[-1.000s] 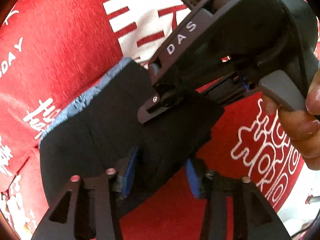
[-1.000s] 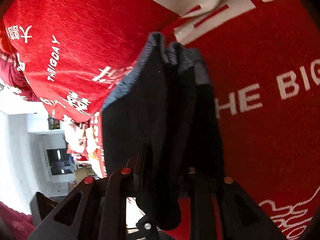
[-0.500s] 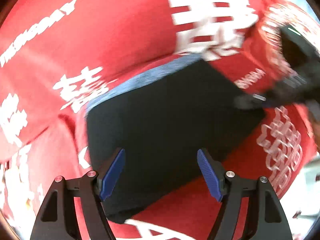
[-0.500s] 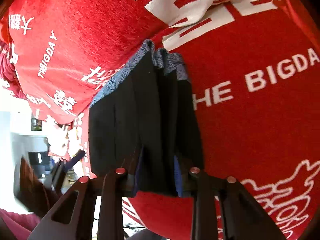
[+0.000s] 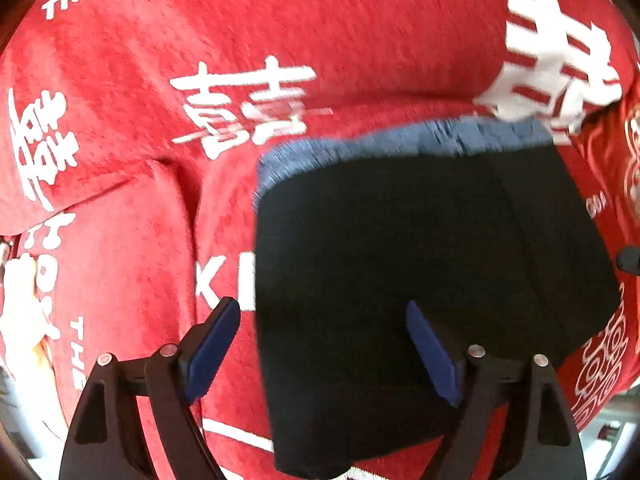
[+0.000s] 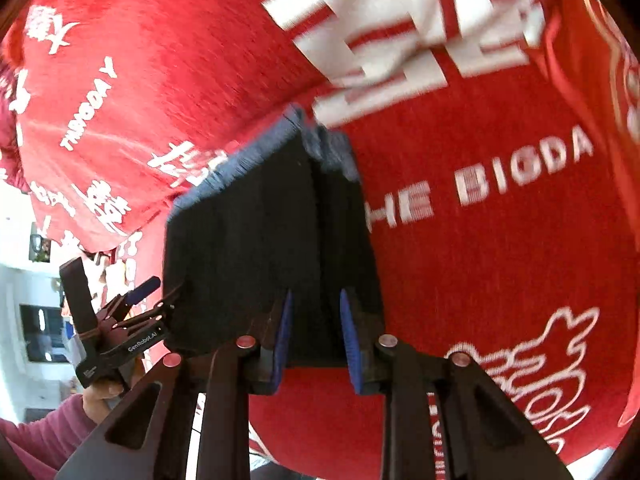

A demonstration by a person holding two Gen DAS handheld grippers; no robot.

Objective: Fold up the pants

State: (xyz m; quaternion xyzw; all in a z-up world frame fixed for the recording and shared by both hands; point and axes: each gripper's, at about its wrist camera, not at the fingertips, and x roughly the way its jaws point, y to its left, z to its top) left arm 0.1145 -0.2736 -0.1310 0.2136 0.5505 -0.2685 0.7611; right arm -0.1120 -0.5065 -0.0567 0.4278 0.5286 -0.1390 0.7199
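The folded black pants with a blue-grey waistband edge lie flat on the red printed cloth. My left gripper is open above their near left edge and holds nothing. In the right wrist view the pants form a thick folded stack. My right gripper stands partly open at the stack's near edge, its blue pads either side of the fold, not clamped. The left gripper shows at the stack's left side.
The red cloth with white lettering covers the whole surface and has folds at the left. The cloth's edge and a bright room show at the lower left of the right wrist view.
My left gripper let go of the pants, opened wide and drew back to the left. The right gripper loosened from a clamped grip to partly open. The pants settled flat on the cloth.
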